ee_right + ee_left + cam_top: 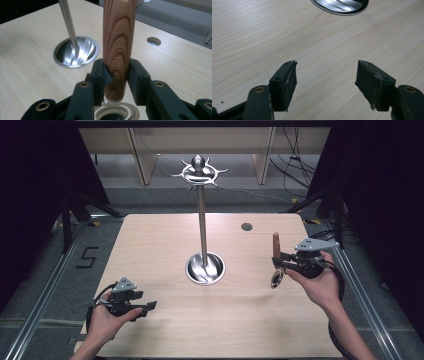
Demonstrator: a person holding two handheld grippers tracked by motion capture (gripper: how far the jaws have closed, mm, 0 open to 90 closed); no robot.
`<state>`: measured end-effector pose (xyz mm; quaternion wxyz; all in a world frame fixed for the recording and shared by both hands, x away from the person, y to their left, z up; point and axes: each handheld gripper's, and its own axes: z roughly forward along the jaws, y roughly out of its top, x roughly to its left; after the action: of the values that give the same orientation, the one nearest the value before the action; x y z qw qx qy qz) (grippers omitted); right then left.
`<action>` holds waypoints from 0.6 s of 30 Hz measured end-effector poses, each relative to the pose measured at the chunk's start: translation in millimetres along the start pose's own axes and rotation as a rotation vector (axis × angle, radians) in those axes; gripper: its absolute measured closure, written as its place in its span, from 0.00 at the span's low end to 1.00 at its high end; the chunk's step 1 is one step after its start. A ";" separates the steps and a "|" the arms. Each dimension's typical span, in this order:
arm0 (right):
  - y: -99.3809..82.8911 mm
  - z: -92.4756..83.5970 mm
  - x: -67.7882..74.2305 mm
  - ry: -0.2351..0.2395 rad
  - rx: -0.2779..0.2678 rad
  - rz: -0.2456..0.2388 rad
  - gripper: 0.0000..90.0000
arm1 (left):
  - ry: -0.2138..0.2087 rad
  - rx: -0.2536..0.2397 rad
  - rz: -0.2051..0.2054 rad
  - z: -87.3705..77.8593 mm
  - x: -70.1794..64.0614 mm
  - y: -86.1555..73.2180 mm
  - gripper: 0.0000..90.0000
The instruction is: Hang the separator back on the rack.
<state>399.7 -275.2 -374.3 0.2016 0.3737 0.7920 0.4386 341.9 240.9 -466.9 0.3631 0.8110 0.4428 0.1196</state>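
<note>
A kitchen tool with a wooden handle [117, 45] and a round metal head [277, 278] is held upright above the table's right side, handle up. My right gripper [286, 261] is shut on the lower part of that handle [275, 244], its pads [136, 75] pressing both sides. A tall metal stand [202, 220] with hooks at its top [199, 171] rises from a round steel base [205, 269] at the table's middle. My left gripper [147, 307] rests low at the front left, open, with nothing between its pads [287, 82].
The light wooden table [165, 335] has a small round hole [246, 226] at the back right. The steel base [340, 6] lies ahead of the left gripper. Dark floor, tripod legs and cables surround the table.
</note>
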 end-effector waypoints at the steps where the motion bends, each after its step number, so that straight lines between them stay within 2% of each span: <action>1: 3.3 -2.1 1.1 0.008 0.002 -0.011 0.76 | 0.001 0.000 0.000 0.1 0.0 0.0 0.36; 3: 4.3 -2.7 3.0 0.010 -0.003 -0.003 0.76 | 0.001 -0.002 -0.003 0.3 -0.2 0.0 0.36; 4: 6.0 -3.2 2.7 0.013 -0.010 -0.022 0.77 | 0.001 -0.002 -0.003 0.4 -0.2 0.0 0.36; 5: 6.8 -3.6 5.4 0.007 -0.017 -0.006 0.76 | 0.005 -0.004 0.002 0.2 -0.2 0.0 0.36; 7: 10.0 -4.0 8.2 0.005 -0.045 -0.012 0.77 | -0.001 0.001 0.000 0.1 0.1 0.0 0.36; 8: 10.0 -4.0 8.2 0.005 -0.045 -0.012 0.77 | -0.001 0.001 0.000 0.1 0.1 0.0 0.36; 9: 11.9 -5.8 7.1 0.015 -0.030 -0.034 0.77 | 0.000 0.001 -0.001 0.1 0.0 0.0 0.36; 10: 12.6 -6.2 9.9 0.017 -0.028 -0.009 0.77 | -0.003 0.000 -0.002 0.0 0.0 -0.1 0.36; 12: 13.9 -6.2 10.4 0.018 -0.035 -0.024 0.77 | -0.001 0.000 -0.002 0.0 0.0 -0.1 0.36; 14: 15.5 -6.4 13.1 0.022 -0.053 -0.010 0.76 | 0.000 -0.003 -0.007 0.1 -0.2 0.0 0.36; 16: 16.2 -7.1 12.9 0.027 -0.048 -0.016 0.76 | 0.000 -0.003 -0.007 0.0 -0.1 0.0 0.36; 17: 17.0 -7.2 13.1 0.028 -0.054 -0.018 0.77 | -0.005 -0.002 -0.006 -0.2 -0.1 0.0 0.36; 18: 17.1 -5.6 13.7 0.019 -0.082 -0.016 0.77 | -0.006 0.019 0.019 -1.7 1.6 0.2 0.36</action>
<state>394.4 -262.0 -356.7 0.2126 0.3546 0.7783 0.4725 342.1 242.9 -465.7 0.3555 0.8191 0.4349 0.1164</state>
